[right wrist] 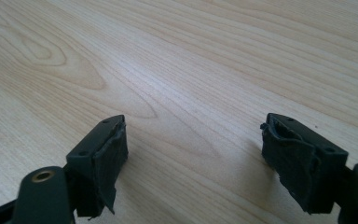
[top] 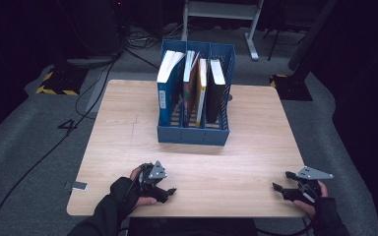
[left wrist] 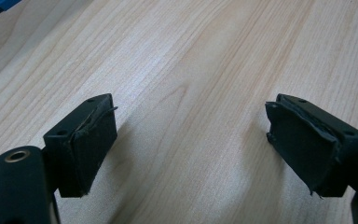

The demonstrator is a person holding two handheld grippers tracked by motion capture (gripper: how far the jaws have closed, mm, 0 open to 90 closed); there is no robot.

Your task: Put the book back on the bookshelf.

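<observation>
Books (top: 197, 88) upright in the blue file rack (top: 193, 135), well ahead of both hands across bare bench (top: 128, 132). Left hand-held gripper (top: 165, 191) low at the near edge, jaws spread wide, nothing but wood grain between the pads (left wrist: 91, 144). Right hand-held gripper (top: 283, 187) likewise low at the near right corner, jaws wide apart and empty, pads (right wrist: 109, 161) frayed at the edges. Nothing gripped, nothing touched.

Likely step: reach forward to the rack and take a book. Best done with jaws kept wide on the way in, then lined up with a spine so the pads close on the two covers, not on a rack divider. Leaning white-edged book (top: 169, 66) in the leftmost slot, ahead and slightly right of the left hand-held gripper, looks easiest: top corner stands free. Middle slot crowded, several books pressed together, so risk of pinching two at once. Worth steadying the rack with the other hand-held gripper, since a tight book could drag the whole rack along.
</observation>
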